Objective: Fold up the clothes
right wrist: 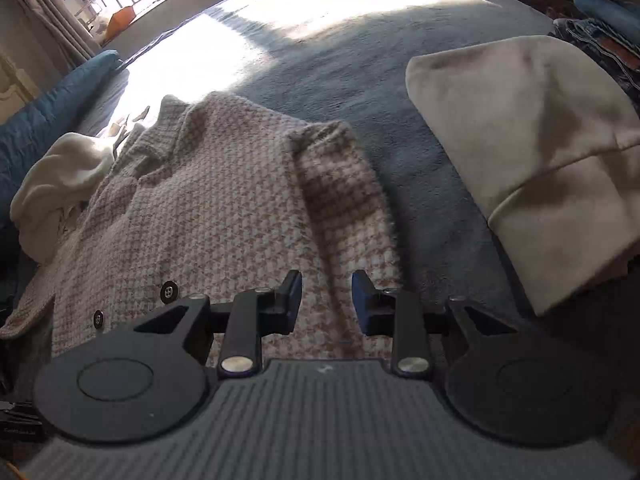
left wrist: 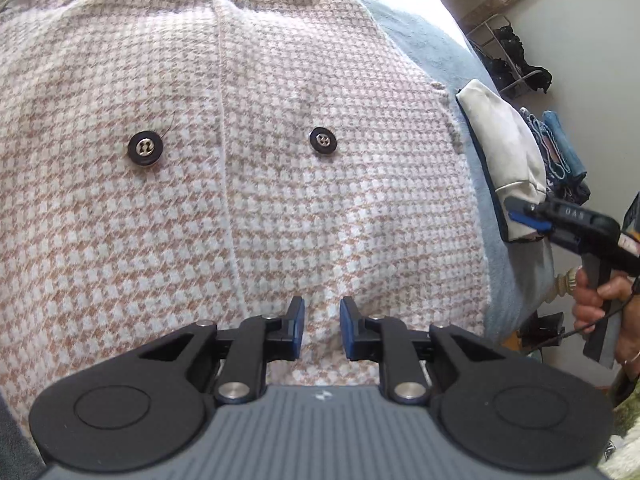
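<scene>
Roughly, left to right in the right wrist view: a blue pillow point(right wrist: 48, 100) at the left edge, a rumpled white garment point(right wrist: 60, 184) beside it, then the houndstooth coat point(right wrist: 208, 208), then a folded cream garment point(right wrist: 532, 152) at right, and folded denim point(right wrist: 608, 32) in the upper right corner. All lie on a bed with a grey-blue blanket point(right wrist: 360, 80). No containers hold clothes in either view; wire racks show in the upper right of the left wrist view, contents too dark to name.

Coat lies front up, collar toward the top of the frame, two dark buttons point(left wrist: 144, 149) showing, one sleeve point(right wrist: 344, 208) laid along its right side.

Left gripper point(left wrist: 322, 326): jaws parted, nothing between them, low over the coat front below the buttons. Right gripper point(right wrist: 327, 300): jaws parted, empty, over the lower end of the sleeve; the hand point(left wrist: 592, 300) holding it shows at the right edge of the left wrist view.

Judgement: coat spread flat, sleeve side not drawn across the front. Scene fits a coat being laid out for folding as well as a pause between folds. A sleeve fold would call for a firm pinch on thick, stiff weave and a lift clear of the buttons.
</scene>
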`<state>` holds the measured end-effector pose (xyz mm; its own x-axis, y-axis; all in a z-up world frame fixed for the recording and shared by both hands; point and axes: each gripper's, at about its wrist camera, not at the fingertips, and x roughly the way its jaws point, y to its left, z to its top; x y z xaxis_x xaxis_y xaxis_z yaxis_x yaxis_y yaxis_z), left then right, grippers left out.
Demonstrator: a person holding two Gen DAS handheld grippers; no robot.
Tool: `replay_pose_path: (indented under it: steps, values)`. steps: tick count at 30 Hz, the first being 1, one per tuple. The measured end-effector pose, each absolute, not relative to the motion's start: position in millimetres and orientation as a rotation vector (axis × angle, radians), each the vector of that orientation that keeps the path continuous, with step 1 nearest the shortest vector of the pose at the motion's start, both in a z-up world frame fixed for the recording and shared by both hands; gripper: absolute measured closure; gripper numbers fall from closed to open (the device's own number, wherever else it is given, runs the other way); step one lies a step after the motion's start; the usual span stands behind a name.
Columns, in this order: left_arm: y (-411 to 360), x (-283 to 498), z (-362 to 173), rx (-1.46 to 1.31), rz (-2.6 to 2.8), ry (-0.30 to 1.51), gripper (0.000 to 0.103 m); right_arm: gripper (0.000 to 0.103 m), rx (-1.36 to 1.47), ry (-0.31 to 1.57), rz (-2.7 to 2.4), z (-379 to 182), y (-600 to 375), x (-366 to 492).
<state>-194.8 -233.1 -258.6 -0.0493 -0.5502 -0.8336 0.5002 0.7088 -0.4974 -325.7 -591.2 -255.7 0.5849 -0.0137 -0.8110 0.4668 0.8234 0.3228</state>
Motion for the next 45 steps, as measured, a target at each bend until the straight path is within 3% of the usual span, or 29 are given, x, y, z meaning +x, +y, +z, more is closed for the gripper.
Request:
replay_pose_path:
  steps: [4,9,18,19,21,22,23,36,43,45]
  values:
    - [-294,-193,-276,-0.048,-0.859,1.372,0.082,0.071,0.713,1.027,-0.335,-296,-626,-363]
    - [-365,-195,-305,-0.038,-0.852,1.378,0.080,0.059,0.832,1.097,-0.234,-318,-632,-383]
    - [-364,-200,-327,-0.119,-0.688,1.446,0.084,0.054,0.846,1.161,-0.025,-351,-630,-365]
    - [-366,-200,-327,-0.115,-0.676,1.444,0.084,0.055,0.816,1.173,-0.001,-349,-628,-362]
    - [-369,-202,-328,-0.119,-0.650,1.442,0.084,0.072,0.723,1.200,0.061,-342,-621,-354]
    - [-369,-202,-328,-0.129,-0.637,1.441,0.084,0.087,0.698,1.208,0.099,-339,-618,-350]
    - [-368,-203,-329,-0.136,-0.636,1.441,0.084,0.090,0.679,1.218,0.114,-334,-616,-347]
    - [-347,-207,-334,-0.231,-0.631,1.433,0.085,0.096,0.208,1.121,0.200,-197,-686,-289]
    - [-342,-210,-335,-0.259,-0.627,1.424,0.085,0.098,-0.470,0.892,0.291,-120,-698,-205]
    - [-339,-212,-335,-0.265,-0.625,1.422,0.085,0.103,-0.727,0.791,0.247,-106,-701,-183]
